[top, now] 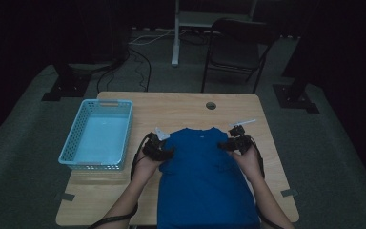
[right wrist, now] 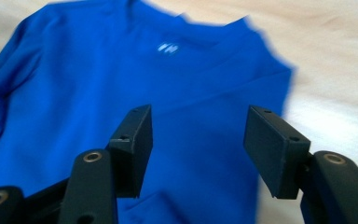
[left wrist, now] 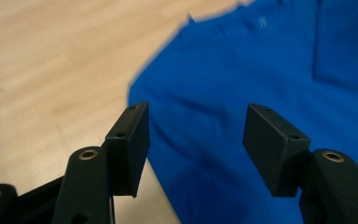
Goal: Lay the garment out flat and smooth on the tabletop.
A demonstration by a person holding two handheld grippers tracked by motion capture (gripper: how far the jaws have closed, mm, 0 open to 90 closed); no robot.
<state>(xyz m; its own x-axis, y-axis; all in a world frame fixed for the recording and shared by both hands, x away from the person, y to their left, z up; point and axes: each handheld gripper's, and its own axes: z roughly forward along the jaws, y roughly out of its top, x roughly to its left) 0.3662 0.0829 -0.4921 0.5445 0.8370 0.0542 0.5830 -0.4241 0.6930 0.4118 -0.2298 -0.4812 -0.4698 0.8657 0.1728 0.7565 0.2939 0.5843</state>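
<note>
Blue shirt (top: 205, 179) is spread flat on the wooden table (top: 181, 107), collar pointing away from the person, hem hanging over the near edge. Left gripper (top: 164, 151) sits at its left shoulder, right gripper (top: 229, 144) at the right one — both with jaws apart, nothing pinched, fabric just lying below the gap. Light blue basket (top: 71, 143) is off to the left.

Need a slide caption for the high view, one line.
Both open grippers, left and right, poised at the shoulders of a blue shirt beside a blue basket.
</note>
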